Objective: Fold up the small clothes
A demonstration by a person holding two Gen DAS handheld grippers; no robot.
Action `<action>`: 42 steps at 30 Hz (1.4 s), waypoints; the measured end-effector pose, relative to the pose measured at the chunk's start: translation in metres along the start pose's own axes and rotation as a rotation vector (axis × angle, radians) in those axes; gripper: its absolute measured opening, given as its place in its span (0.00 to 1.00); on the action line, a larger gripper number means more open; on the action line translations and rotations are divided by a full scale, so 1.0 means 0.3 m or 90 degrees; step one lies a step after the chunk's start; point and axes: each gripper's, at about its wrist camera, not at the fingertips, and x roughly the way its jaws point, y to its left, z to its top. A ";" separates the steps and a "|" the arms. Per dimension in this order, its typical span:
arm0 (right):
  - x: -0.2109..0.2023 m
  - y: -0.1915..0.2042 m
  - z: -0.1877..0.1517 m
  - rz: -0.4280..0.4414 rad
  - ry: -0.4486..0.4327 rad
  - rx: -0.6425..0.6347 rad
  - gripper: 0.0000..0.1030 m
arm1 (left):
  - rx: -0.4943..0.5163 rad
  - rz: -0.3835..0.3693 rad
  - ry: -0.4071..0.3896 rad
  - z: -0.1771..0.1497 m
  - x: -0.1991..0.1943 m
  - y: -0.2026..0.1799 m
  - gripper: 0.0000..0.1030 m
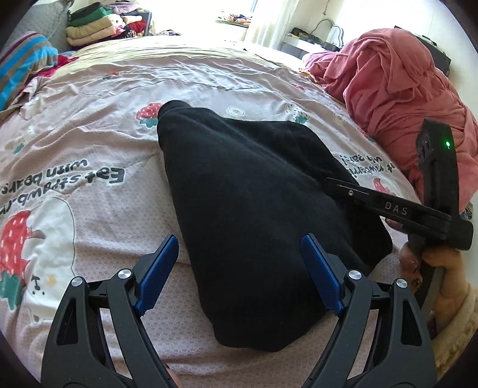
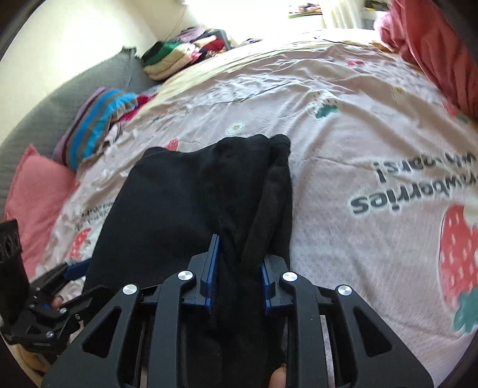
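A black fleece garment point(image 1: 254, 209) lies on the pink strawberry-print bedspread point(image 1: 104, 143), narrow end pointing away. My left gripper point(image 1: 239, 268) is open, its blue pads on either side of the garment's near part, holding nothing. My right gripper point(image 2: 239, 262) is shut on a bunched edge of the black garment point(image 2: 191, 203); cloth fills the gap between its blue pads. In the left wrist view the right gripper's black body point(image 1: 388, 206) reaches in from the right onto the garment's edge. The left gripper also shows at the lower left of the right wrist view point(image 2: 59, 280).
A heap of rose-red cloth point(image 1: 394, 77) sits at the right side of the bed. Folded clothes point(image 1: 92, 27) are stacked at the far left. A blue-striped cushion point(image 2: 98, 125) and a pink pillow point(image 2: 35, 191) lie at the left.
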 end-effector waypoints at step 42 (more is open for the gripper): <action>-0.396 0.130 -0.138 -0.178 -0.183 -0.040 0.96 | 0.008 0.048 -0.047 -0.054 -0.221 0.002 0.91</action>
